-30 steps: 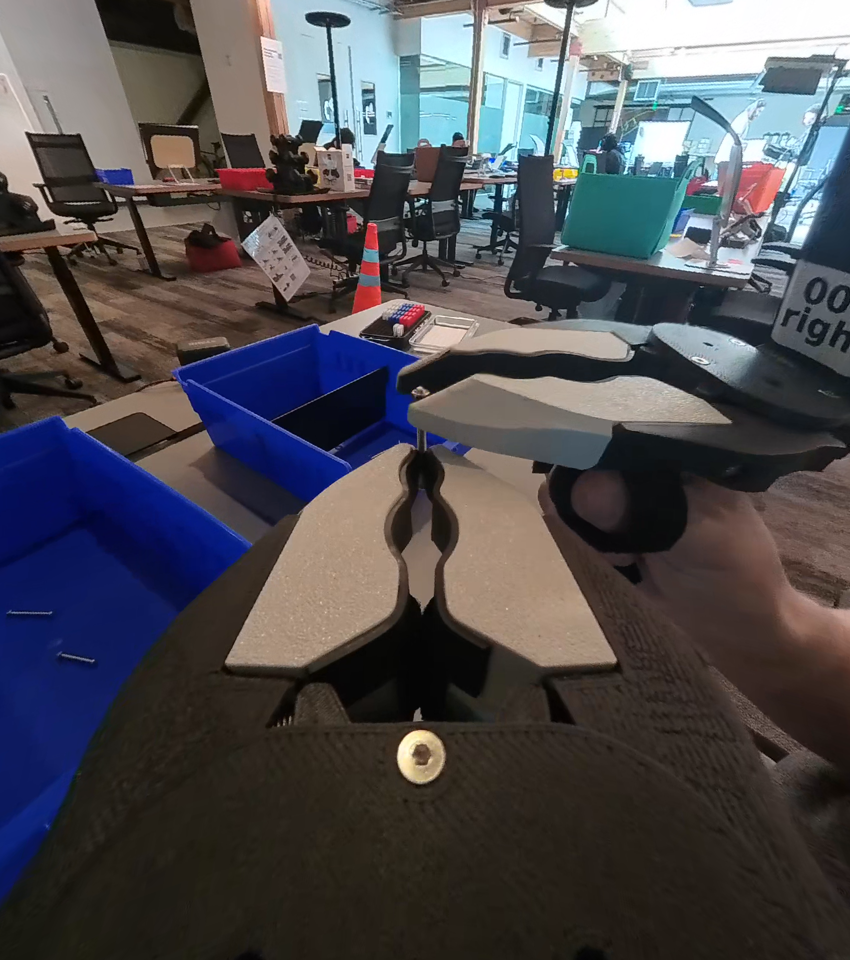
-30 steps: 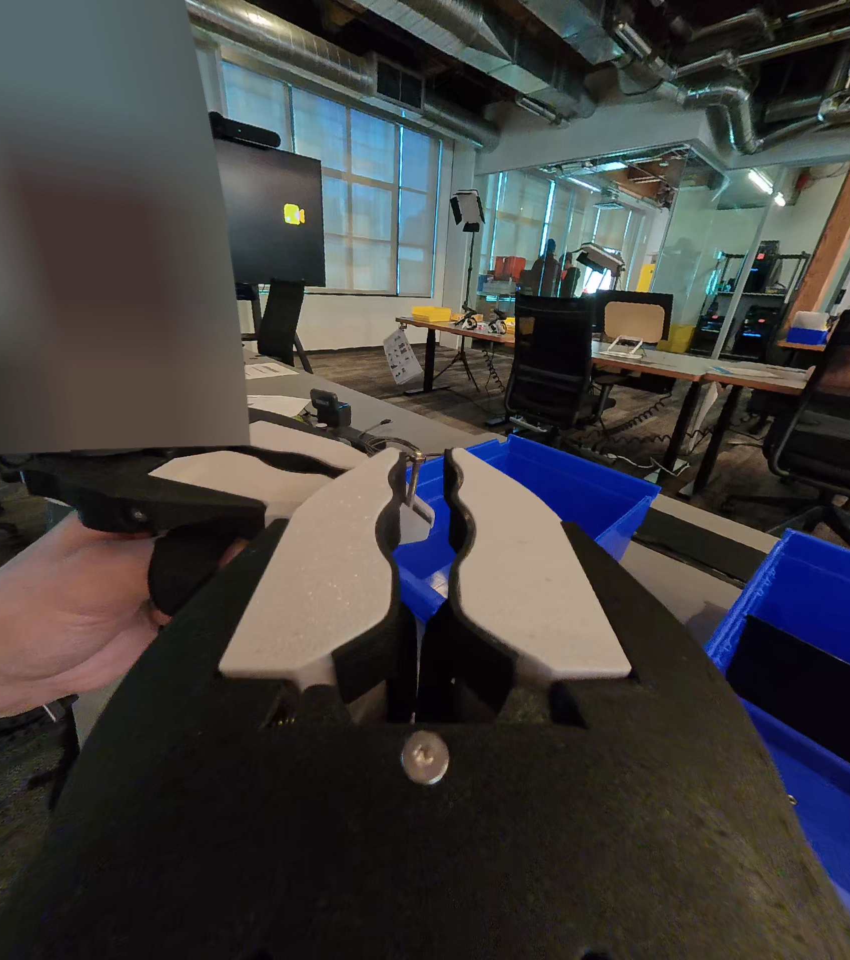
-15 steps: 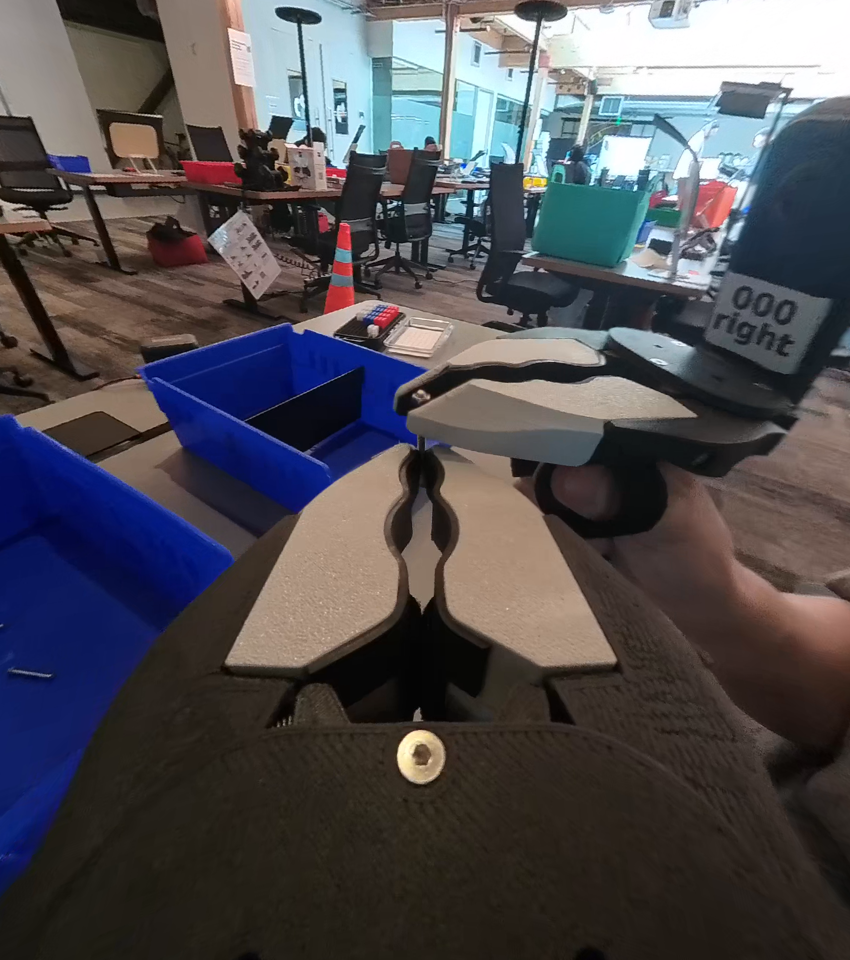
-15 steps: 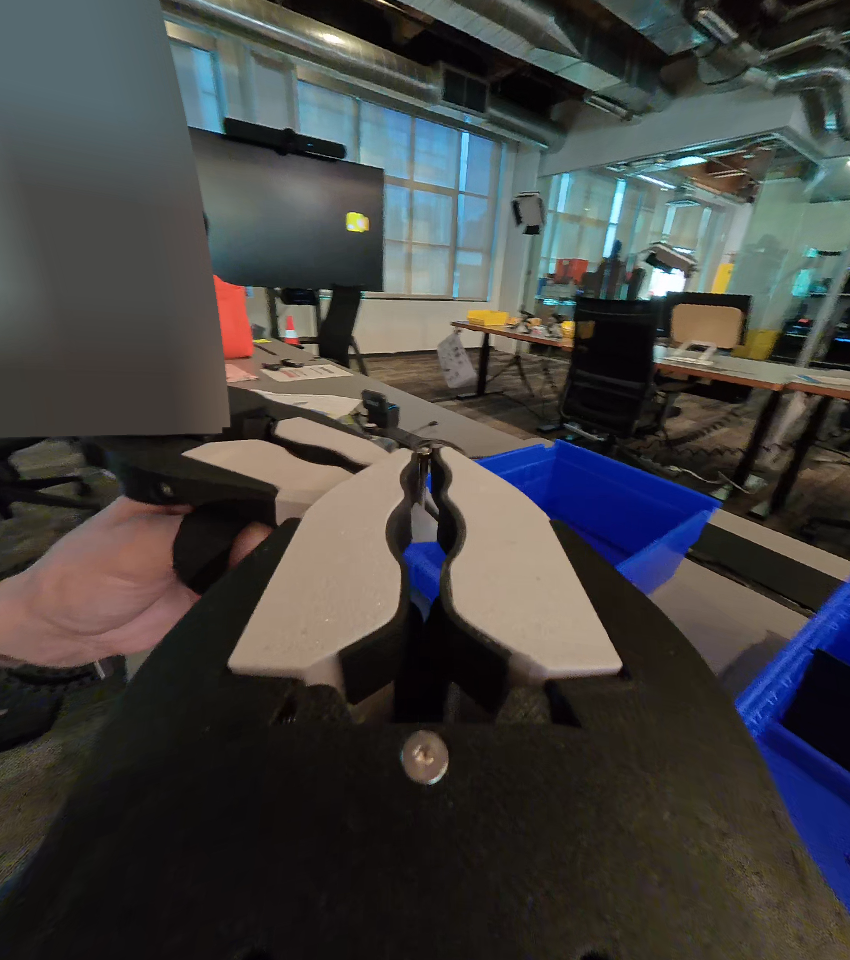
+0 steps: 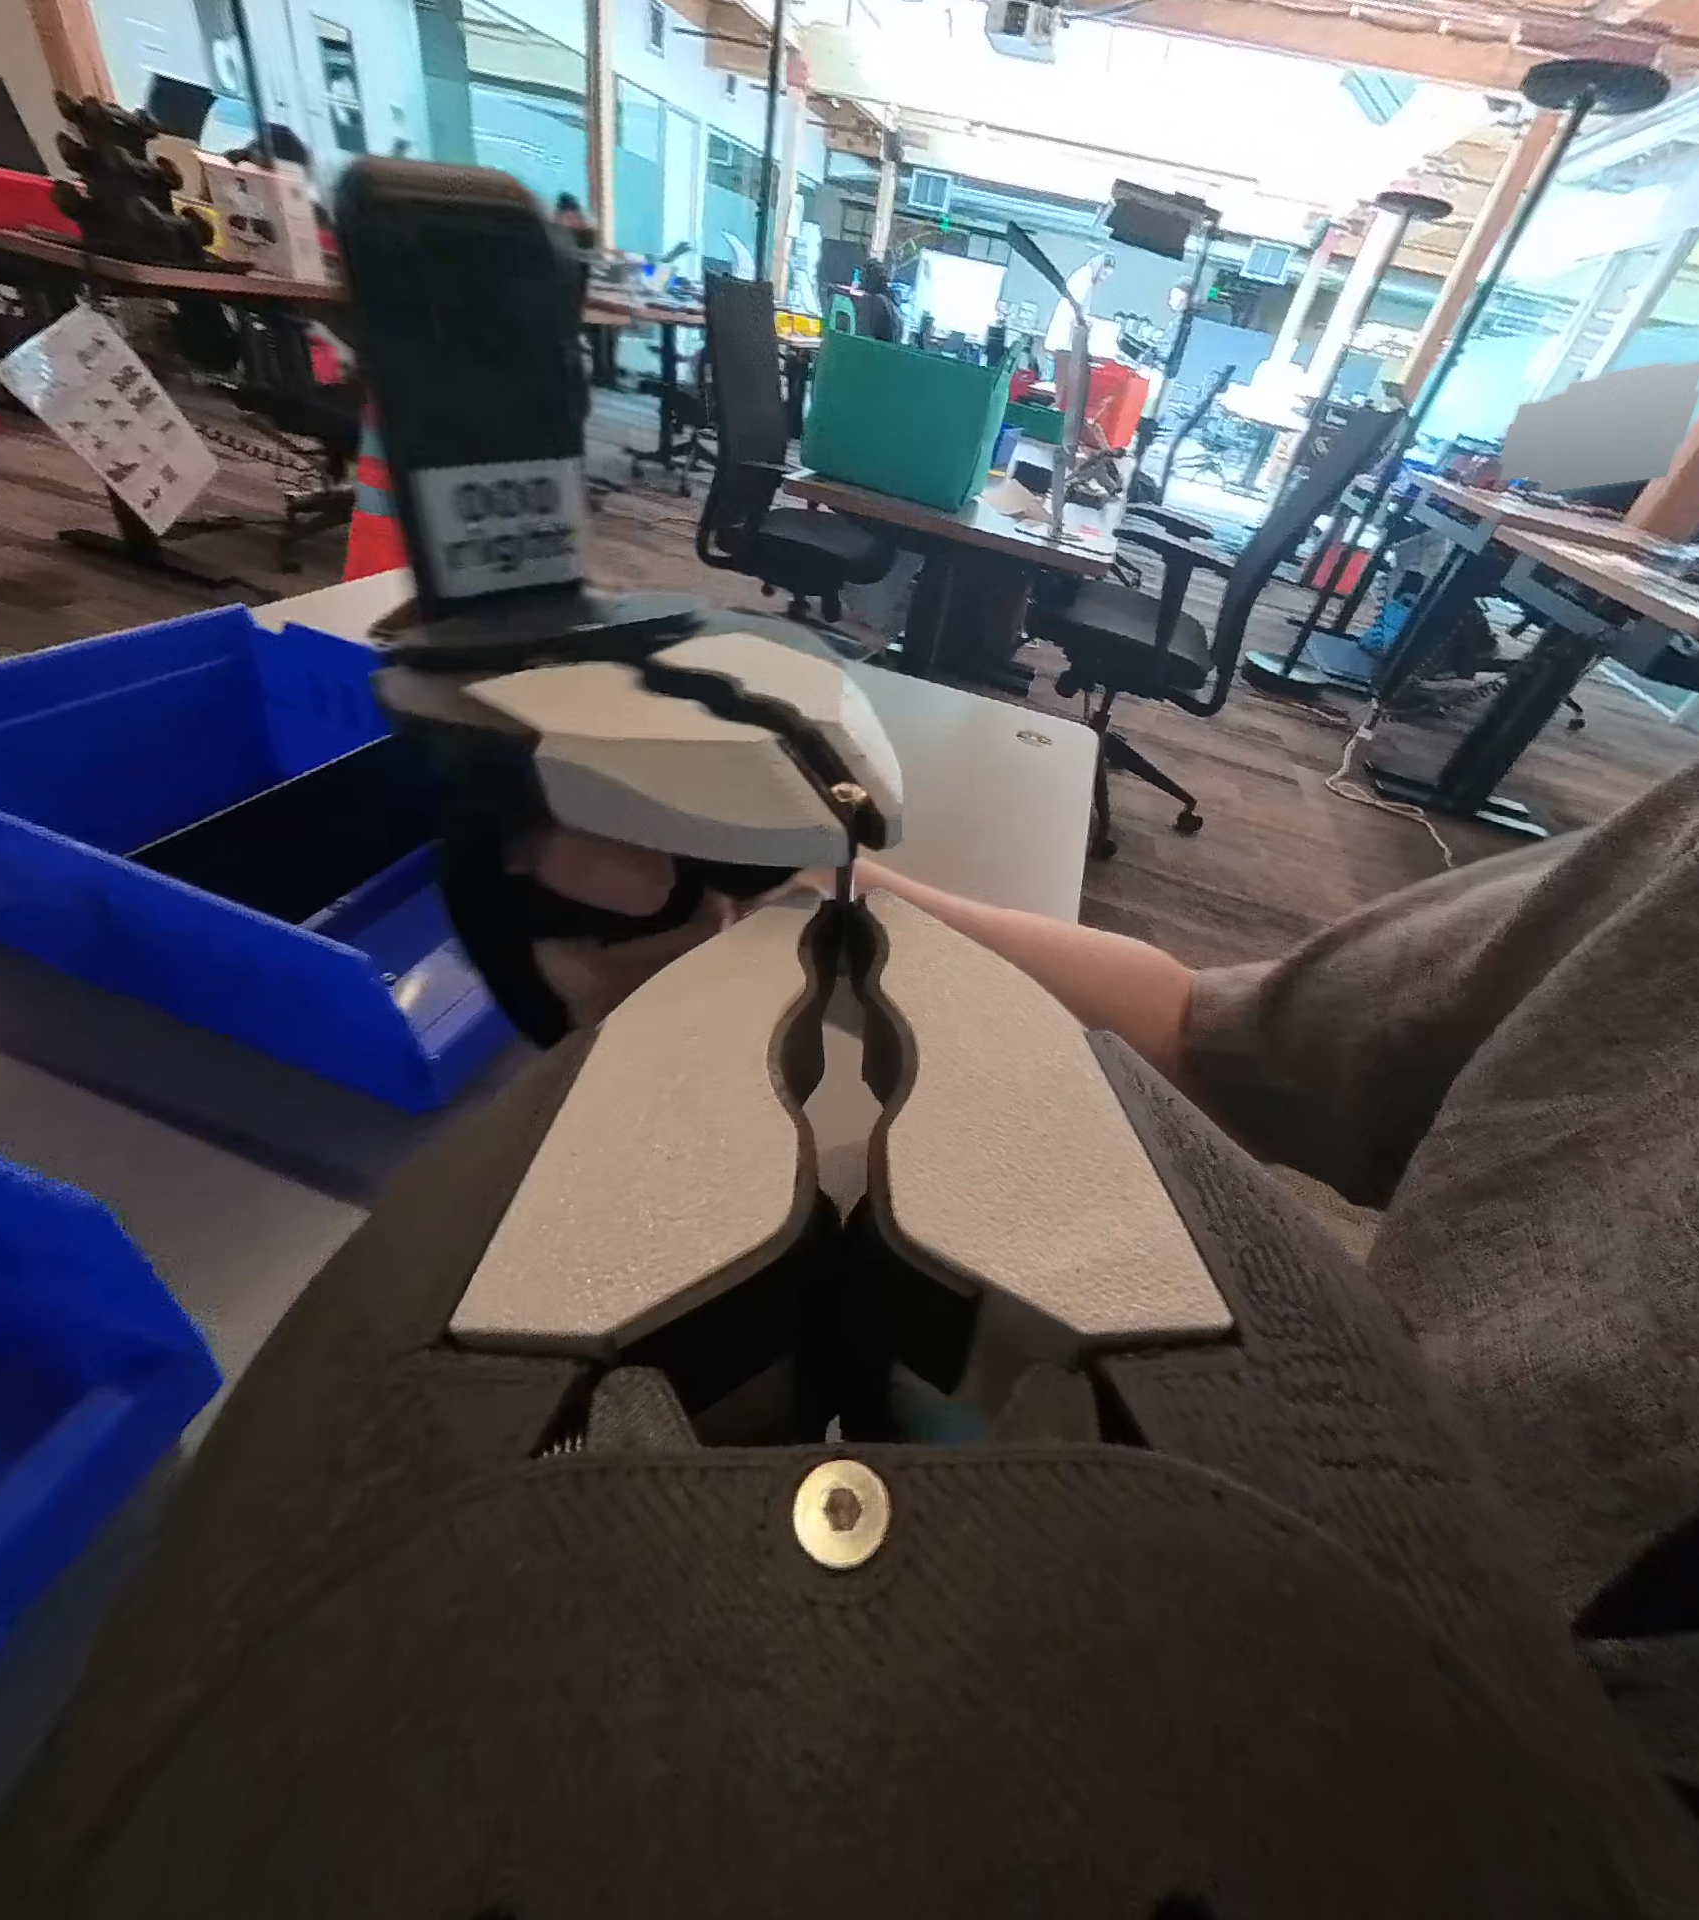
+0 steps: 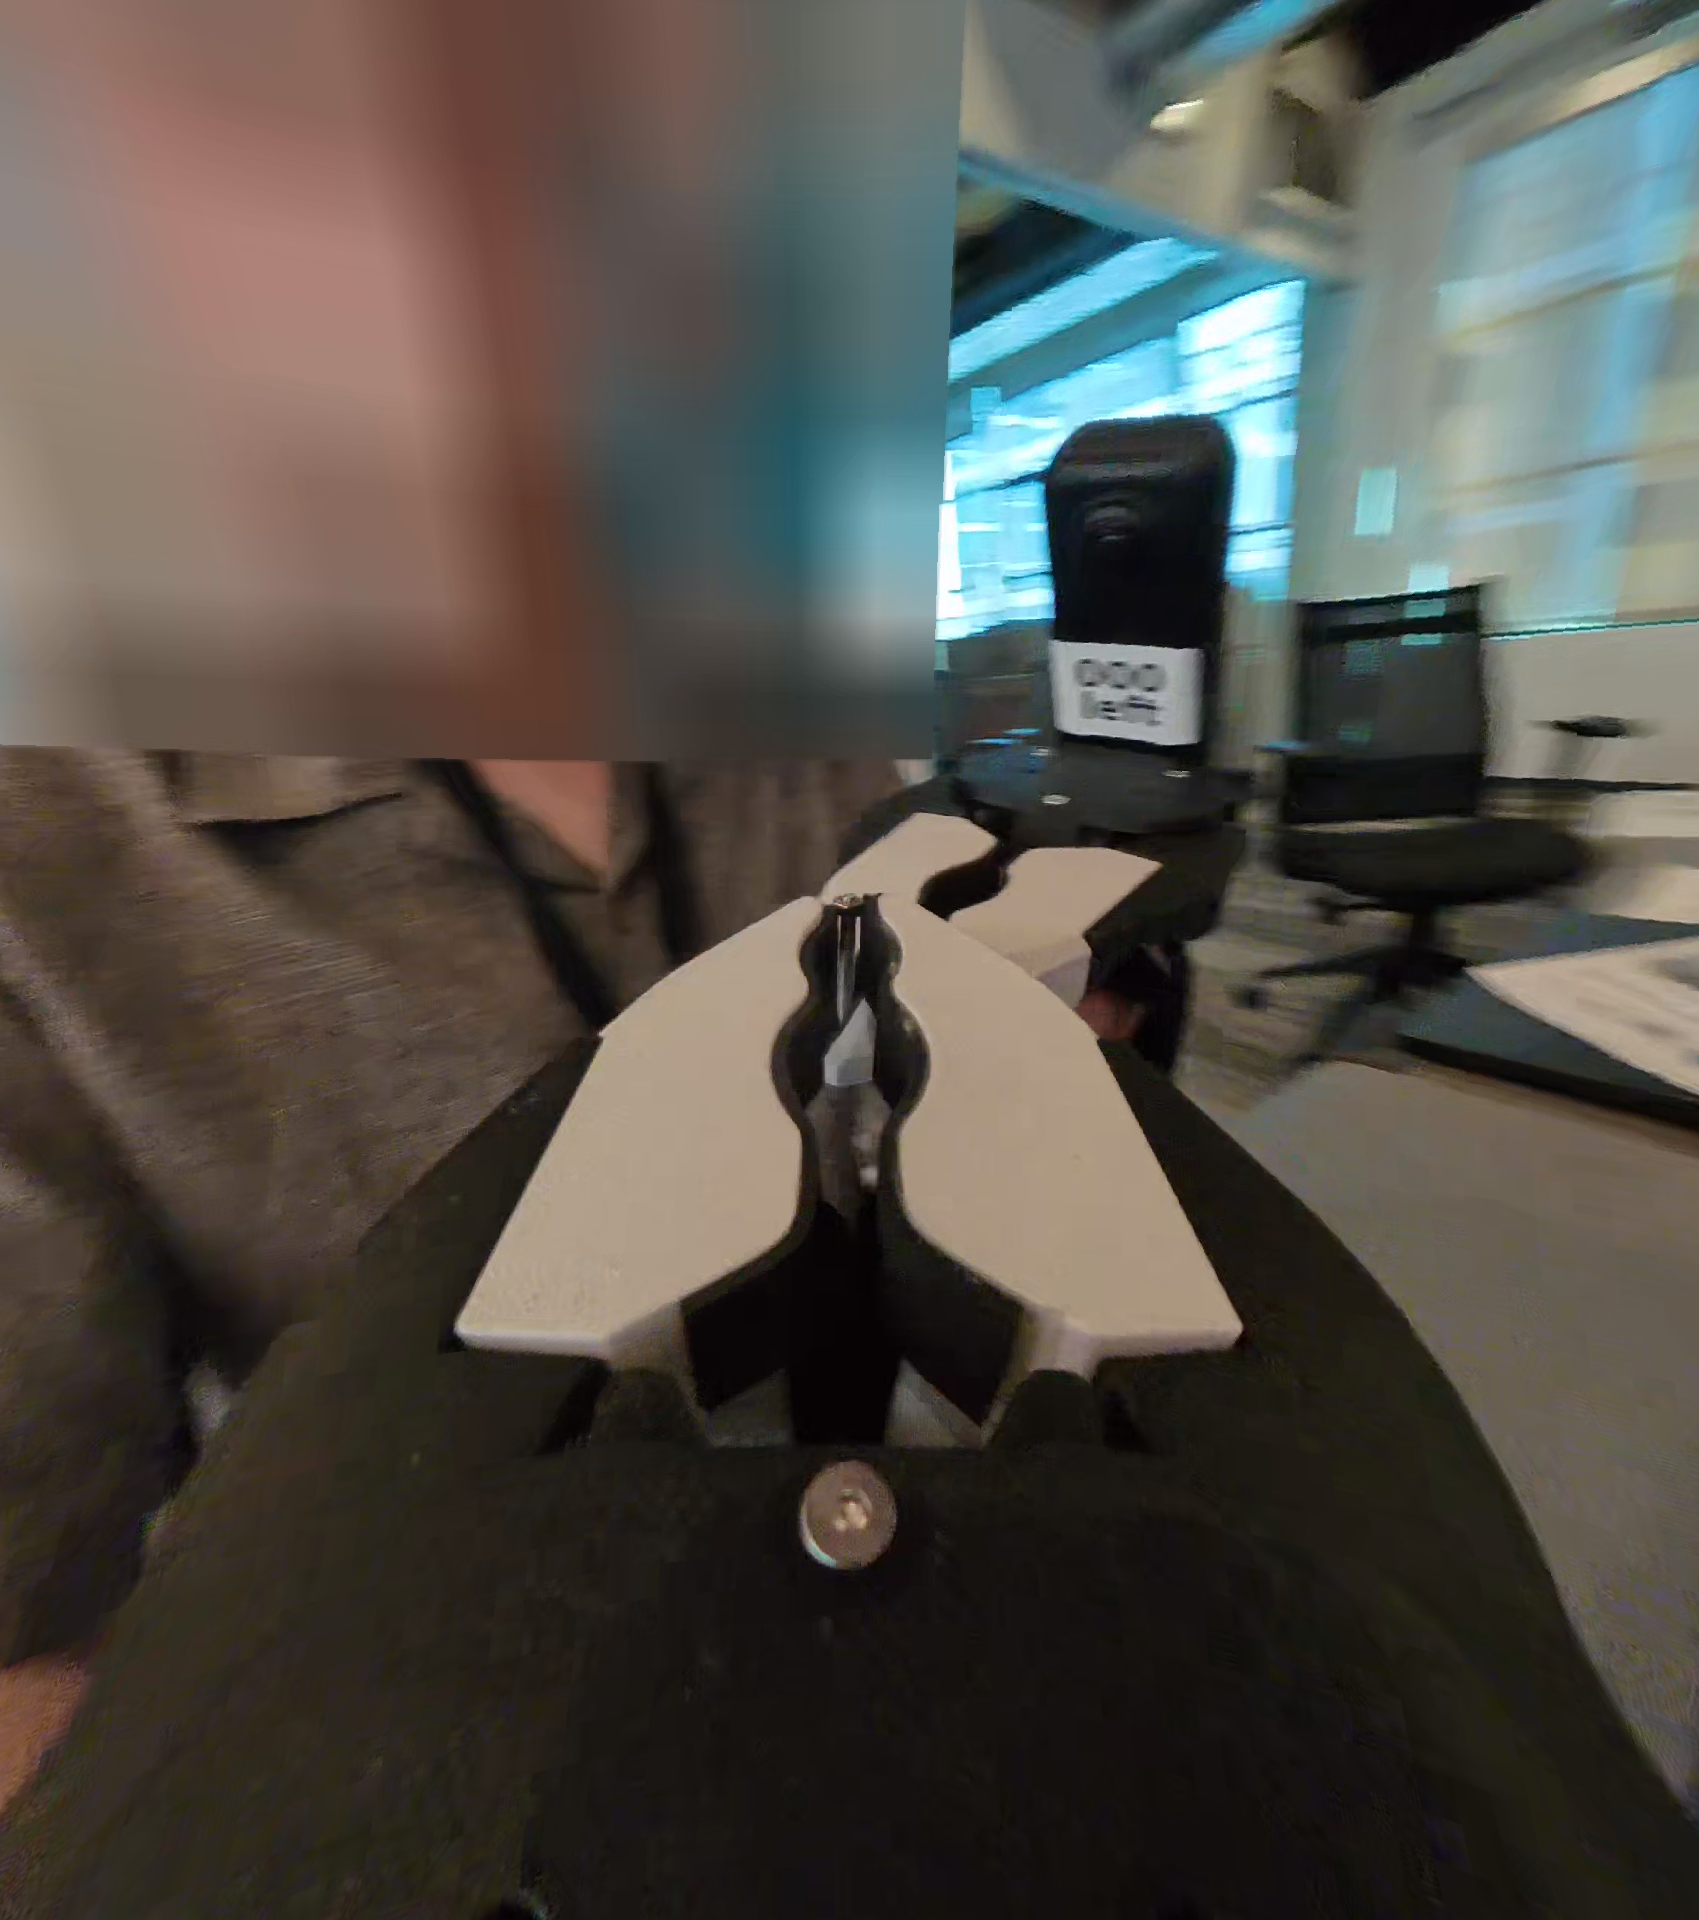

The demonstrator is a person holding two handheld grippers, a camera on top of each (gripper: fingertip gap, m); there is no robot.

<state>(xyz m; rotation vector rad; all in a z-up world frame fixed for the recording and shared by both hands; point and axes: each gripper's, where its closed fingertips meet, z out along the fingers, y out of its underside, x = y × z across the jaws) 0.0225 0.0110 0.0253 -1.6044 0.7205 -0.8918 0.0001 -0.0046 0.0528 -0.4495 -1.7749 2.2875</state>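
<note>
The left hand-held gripper (image 5: 845, 920) pinches the lower end of a thin upright screw (image 5: 851, 847); the right hand-held gripper (image 5: 850, 795), at twelve o'clock just above it, clamps the screw's head end. At ten o'clock, farther off, a blue bin (image 5: 201, 935) with a black divider sits on the grey bench (image 5: 76, 1091).

Matt grainy grey plastic tongs (image 5: 845, 920); rough black printed body; shiny metal screw (image 5: 850, 831); glossy blue plastic bin (image 5: 149, 831); coarse grey cloth sleeve (image 5: 1551, 1039).

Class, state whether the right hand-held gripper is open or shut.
Shut: the right hand-held gripper has its two fingers nearly meeting, pinching a thin screw between their tips.
</note>
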